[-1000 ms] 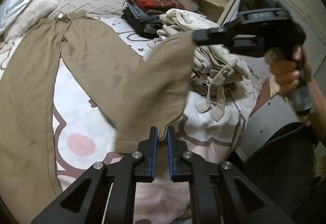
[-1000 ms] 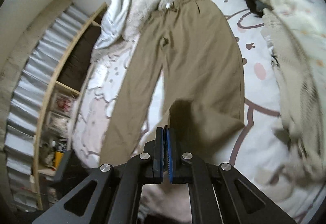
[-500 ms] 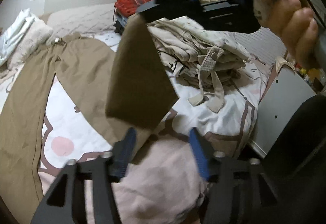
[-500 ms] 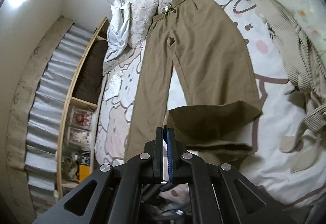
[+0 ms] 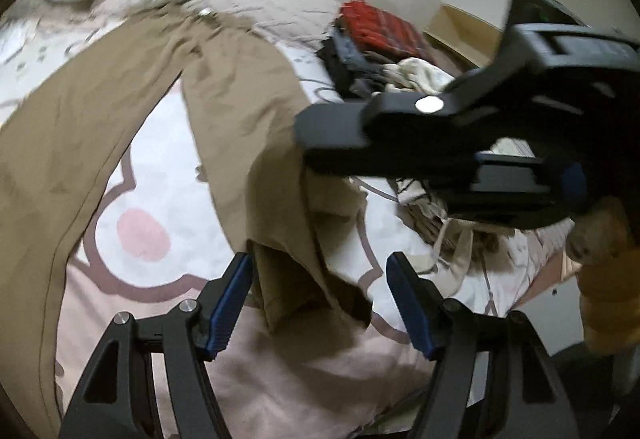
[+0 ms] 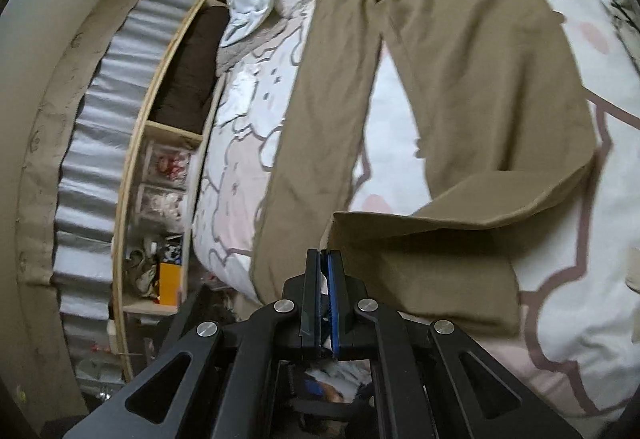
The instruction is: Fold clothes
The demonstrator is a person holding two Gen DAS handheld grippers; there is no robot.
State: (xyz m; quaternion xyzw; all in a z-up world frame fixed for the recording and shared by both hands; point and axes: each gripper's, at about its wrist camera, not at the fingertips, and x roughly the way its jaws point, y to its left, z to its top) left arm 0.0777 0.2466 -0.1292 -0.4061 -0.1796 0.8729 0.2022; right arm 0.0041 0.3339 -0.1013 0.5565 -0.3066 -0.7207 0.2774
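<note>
A pair of long khaki-brown cloth trousers (image 6: 460, 51) lies spread on the bed with the pink-and-white cartoon-print cover (image 5: 132, 207), waistband at the far end and one leg doubled back near its hem. The right hand-held gripper (image 6: 323, 259) is clenched on the corner of that hem, lifting the cloth just above the cover. The left hand-held gripper (image 5: 320, 271) has just been opening and stands released, the folded hem lying loose between its blue-padded fingers (image 5: 232, 299) without being pressed.
</note>
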